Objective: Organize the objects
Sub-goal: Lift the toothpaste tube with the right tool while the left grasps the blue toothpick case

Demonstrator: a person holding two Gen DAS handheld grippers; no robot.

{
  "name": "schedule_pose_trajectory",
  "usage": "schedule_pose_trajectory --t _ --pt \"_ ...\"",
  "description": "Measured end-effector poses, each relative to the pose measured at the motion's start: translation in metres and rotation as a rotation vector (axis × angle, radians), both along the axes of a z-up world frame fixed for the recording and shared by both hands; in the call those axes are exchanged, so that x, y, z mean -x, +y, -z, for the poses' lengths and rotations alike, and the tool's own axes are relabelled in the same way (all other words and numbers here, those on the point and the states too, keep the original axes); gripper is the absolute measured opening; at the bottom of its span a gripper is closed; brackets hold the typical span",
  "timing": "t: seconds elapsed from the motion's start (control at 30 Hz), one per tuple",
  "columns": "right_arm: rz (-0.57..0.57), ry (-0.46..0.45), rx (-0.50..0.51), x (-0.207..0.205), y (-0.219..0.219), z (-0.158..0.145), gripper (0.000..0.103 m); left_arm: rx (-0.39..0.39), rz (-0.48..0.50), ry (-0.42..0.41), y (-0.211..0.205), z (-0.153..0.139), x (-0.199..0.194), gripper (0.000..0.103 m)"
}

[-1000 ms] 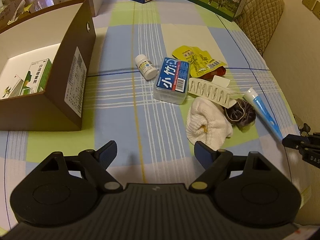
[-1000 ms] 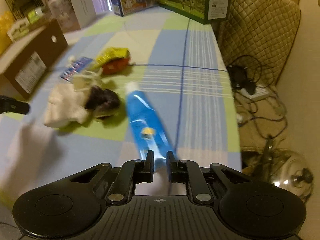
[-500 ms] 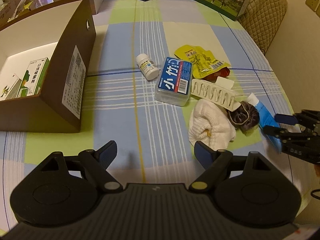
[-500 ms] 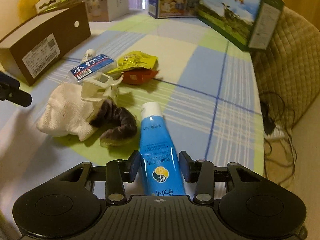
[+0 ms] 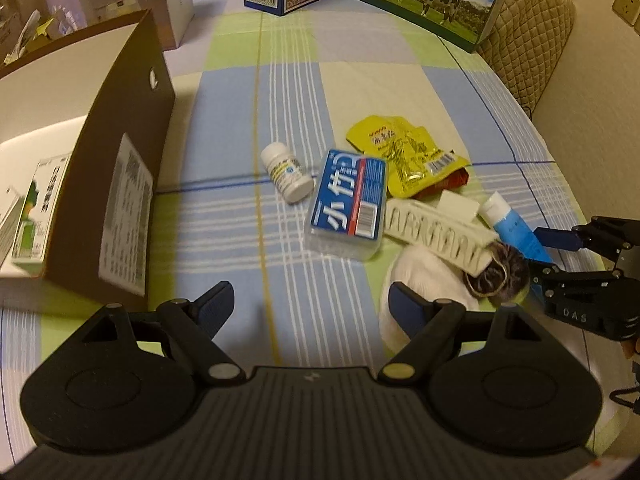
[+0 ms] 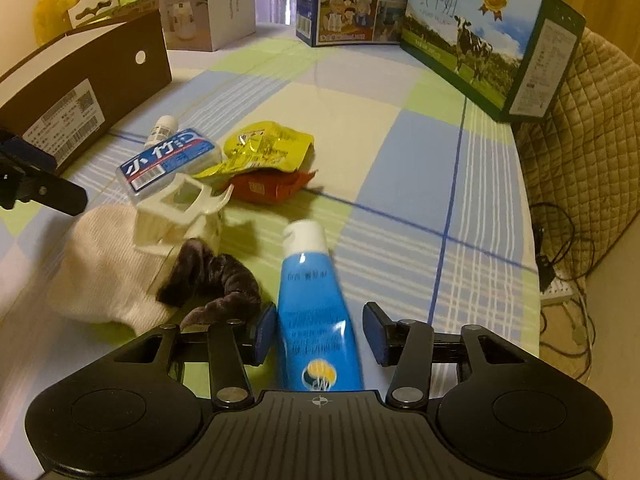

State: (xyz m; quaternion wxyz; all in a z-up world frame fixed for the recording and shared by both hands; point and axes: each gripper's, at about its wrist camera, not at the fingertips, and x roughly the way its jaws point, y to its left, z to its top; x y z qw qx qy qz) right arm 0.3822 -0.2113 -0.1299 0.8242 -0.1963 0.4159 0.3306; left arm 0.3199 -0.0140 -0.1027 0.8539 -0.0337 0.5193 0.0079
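A blue tube [image 6: 316,320] with a white cap lies on the checked tablecloth between the open jaws of my right gripper [image 6: 320,334]; the pads stand apart from its sides. The tube also shows in the left wrist view [image 5: 510,226]. My left gripper [image 5: 312,304] is open and empty, low over the cloth. Ahead of it lie a blue toothpick box [image 5: 348,204], a white pill bottle [image 5: 286,176], a yellow pouch [image 5: 404,156], a white plastic clip [image 5: 436,232], a white cloth [image 5: 424,280] and a dark scrunchie [image 5: 500,276].
A brown cardboard box [image 5: 116,184] stands open at the left with a green carton [image 5: 36,208] inside. Milk cartons [image 6: 480,36] and a white box [image 6: 204,4] stand at the far edge. A red pouch [image 6: 272,186] lies under the yellow one. The table edge [image 6: 532,240] drops off at the right.
My right gripper has opened from shut to wide around the tube and moved forward along it. My left gripper has moved forward toward the pile and stayed open.
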Motion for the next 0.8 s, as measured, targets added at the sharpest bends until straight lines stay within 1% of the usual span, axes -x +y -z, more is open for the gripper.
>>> schedule_pose_trajectory --t 0.2,0.23,0.27,0.37,0.43,0.57,0.67,0.7,0.73,0.8 --pt "-0.002 -0.007 -0.015 -0.009 0.005 0.003 0.045 -0.003 0.019 -0.002 -0.005 0.008 -0.022 0.081" --pt "-0.002 -0.008 -0.017 -0.010 0.005 0.003 0.042 -0.003 0.023 -0.003 -0.006 0.009 -0.026 0.081" --pt "0.001 -0.002 -0.027 -0.011 0.004 0.004 0.034 -0.003 0.027 -0.004 -0.007 0.010 -0.029 0.081" --pt "0.044 0.004 -0.034 -0.015 -0.002 0.003 0.034 -0.004 0.037 -0.004 -0.008 0.015 -0.039 0.080" --pt "0.072 0.010 -0.044 -0.017 -0.008 0.002 0.034 -0.012 0.049 -0.004 -0.009 0.019 -0.045 0.076" --pt "0.114 0.029 -0.059 -0.019 -0.023 0.000 0.034 -0.021 0.084 0.006 -0.011 0.028 -0.055 0.072" --pt "0.128 0.032 -0.056 -0.016 -0.029 -0.002 0.034 -0.035 0.119 0.008 -0.016 0.034 -0.061 0.066" --pt "0.131 0.033 -0.055 -0.015 -0.031 -0.002 0.034 -0.043 0.132 0.007 -0.018 0.036 -0.062 0.061" --pt "0.135 0.035 -0.054 -0.013 -0.033 -0.002 0.034 -0.047 0.144 0.005 -0.019 0.037 -0.062 0.053" --pt "0.138 0.038 -0.052 -0.009 -0.035 -0.003 0.034 -0.054 0.156 0.000 -0.021 0.038 -0.060 0.052"
